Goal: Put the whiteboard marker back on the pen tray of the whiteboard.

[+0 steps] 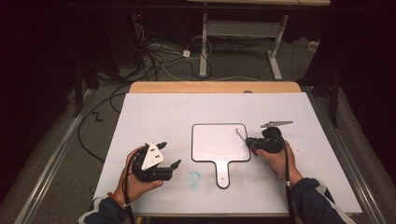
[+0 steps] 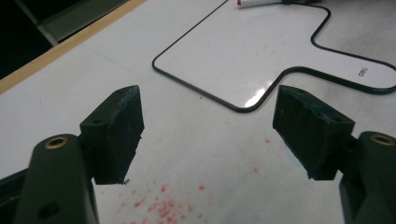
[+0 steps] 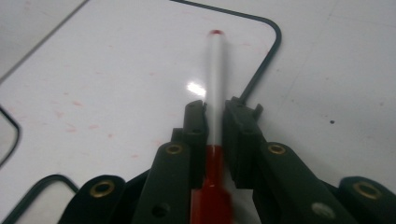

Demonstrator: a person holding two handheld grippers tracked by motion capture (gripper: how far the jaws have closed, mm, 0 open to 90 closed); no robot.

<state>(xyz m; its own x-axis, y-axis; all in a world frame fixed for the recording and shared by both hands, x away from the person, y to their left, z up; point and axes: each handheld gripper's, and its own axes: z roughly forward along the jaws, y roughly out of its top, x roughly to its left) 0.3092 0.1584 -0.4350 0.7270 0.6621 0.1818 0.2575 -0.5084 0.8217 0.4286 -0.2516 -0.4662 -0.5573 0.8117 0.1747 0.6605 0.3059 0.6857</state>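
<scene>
- The left gripper (image 1: 161,158) rested low over the white table (image 1: 154,112), just left of the whiteboard's handle; its jaws stood wide apart with nothing between them, as the left gripper view confirmed (image 2: 208,135).
- Below its jaws the table carried a scatter of red specks (image 2: 163,205), and a faint bluish smudge (image 1: 193,177) lay between that gripper and the handle.
- The small paddle-shaped whiteboard (image 1: 217,144) lay flat at the table's middle, handle toward the person, held down by nothing.
- The red-tipped marker (image 3: 215,79) stretched over the board's upper right corner, its tip at or just above the surface; contact could not be told.
- The right gripper (image 1: 254,141) had its jaws closed tight on the marker's barrel, close to the red end (image 3: 212,182).
- Risk, as a judgement: with the board unheld, a pushed stroke might slide it; a grip so far back from the tip might let the marker pivot or slip, smearing the line or running off the corner onto the table.
</scene>
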